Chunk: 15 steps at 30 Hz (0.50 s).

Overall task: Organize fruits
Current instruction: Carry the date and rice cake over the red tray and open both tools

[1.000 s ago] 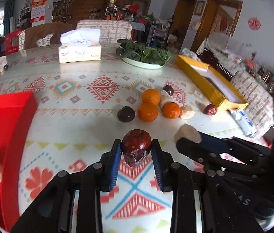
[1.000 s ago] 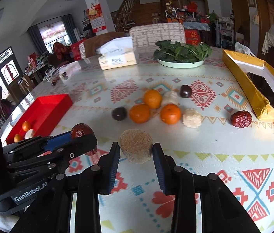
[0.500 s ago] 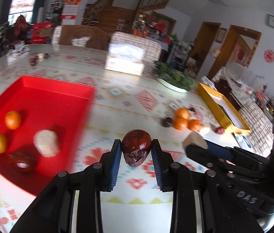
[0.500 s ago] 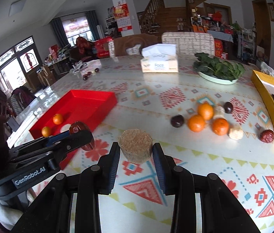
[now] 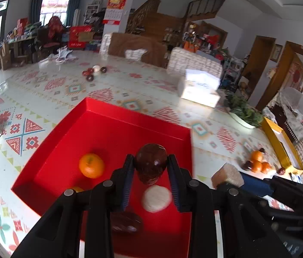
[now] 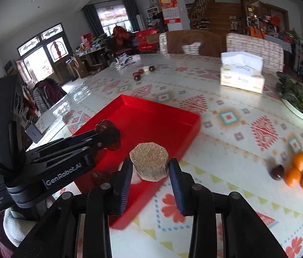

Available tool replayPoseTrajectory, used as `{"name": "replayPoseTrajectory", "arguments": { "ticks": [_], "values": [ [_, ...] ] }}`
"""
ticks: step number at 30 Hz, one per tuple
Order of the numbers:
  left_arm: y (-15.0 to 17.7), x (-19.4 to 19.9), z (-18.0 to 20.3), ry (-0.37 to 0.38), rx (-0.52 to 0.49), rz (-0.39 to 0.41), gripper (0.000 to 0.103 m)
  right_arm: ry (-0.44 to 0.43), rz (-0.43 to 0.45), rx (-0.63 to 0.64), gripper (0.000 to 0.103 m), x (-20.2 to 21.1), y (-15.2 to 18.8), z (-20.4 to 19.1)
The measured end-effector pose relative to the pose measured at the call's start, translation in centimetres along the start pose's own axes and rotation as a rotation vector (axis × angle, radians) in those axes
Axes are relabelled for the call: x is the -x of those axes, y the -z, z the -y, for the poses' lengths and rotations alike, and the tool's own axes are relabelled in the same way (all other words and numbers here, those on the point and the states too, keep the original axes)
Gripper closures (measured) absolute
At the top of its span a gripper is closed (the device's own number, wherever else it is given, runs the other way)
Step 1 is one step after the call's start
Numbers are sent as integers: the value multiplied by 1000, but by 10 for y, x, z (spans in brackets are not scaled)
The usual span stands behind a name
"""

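Note:
My left gripper is shut on a dark red jujube and holds it above the red tray. In the tray lie an orange, a pale round piece and another dark jujube. My right gripper is shut on a tan hexagonal block, over the tray's right edge. The left gripper with its jujube shows at the left of the right wrist view. A cluster of oranges and dark fruits lies on the table to the right.
A tissue box and a plate of greens stand further back on the patterned table. A yellow box lies at the far right. Small dark fruits lie at the table's far side. Chairs stand behind.
Both grippers have swung left, away from the fruit cluster. The left gripper now hangs over the red tray, and the right gripper has reached the tray's right edge. Both keep their loads.

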<state>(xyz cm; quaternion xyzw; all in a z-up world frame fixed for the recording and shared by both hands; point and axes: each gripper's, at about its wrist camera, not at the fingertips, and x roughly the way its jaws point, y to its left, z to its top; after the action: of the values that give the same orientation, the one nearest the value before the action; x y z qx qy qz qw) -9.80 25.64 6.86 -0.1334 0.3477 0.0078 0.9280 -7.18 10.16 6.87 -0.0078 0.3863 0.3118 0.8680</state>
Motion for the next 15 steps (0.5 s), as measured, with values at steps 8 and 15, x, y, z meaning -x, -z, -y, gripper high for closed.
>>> {"name": "replayPoseTrajectory", "arguments": {
  "ticks": [8,15],
  "values": [
    [-12,-38,-42,-11,97,-98,73,11,-75,6,65,-62,-20,-9],
    [-16,-53,-47,-6,108,-121,73,19,-110,-14,65,-89,-26,-1]
  ]
}}
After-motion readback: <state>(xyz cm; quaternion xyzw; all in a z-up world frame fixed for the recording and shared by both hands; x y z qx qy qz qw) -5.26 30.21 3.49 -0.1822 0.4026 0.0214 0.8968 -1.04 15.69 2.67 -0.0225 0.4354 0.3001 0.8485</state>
